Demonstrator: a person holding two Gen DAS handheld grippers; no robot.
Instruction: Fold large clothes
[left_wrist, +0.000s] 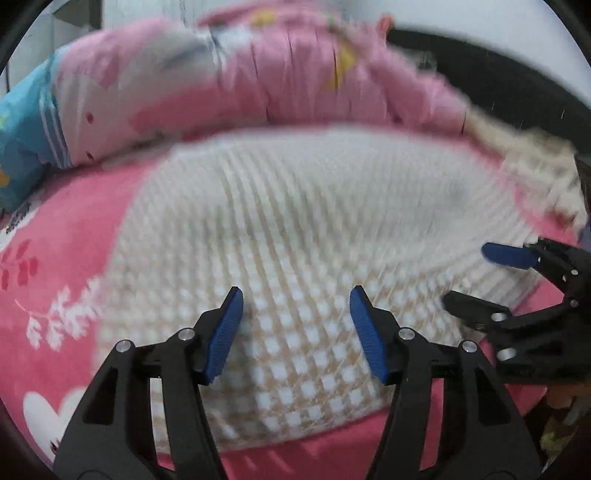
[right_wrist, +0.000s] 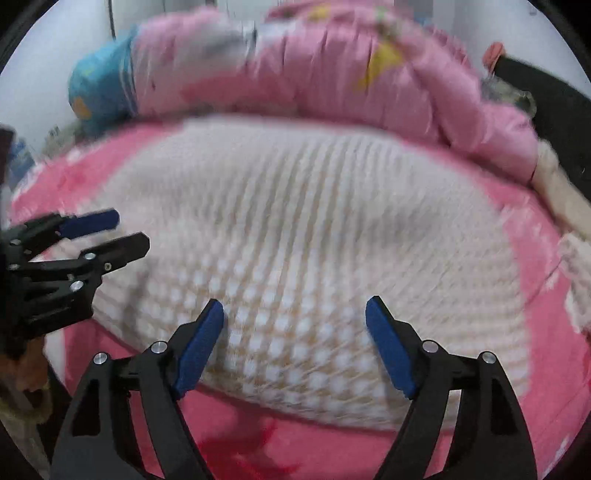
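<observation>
A large white and beige checked garment lies spread on a pink bedsheet. My left gripper hovers open over its near part, nothing between the blue pads. The right gripper shows at the right edge of the left wrist view, open above the garment's right side. In the right wrist view the same garment fills the middle, and my right gripper stands open above its near edge with nothing held. The left gripper appears at the left, open over the garment's left side. Both views are blurred.
A rolled pink quilt lies along the far side of the bed, with a blue pillow at its left end. A cream fluffy fabric lies at the right. The same pink quilt and a dark object sit behind.
</observation>
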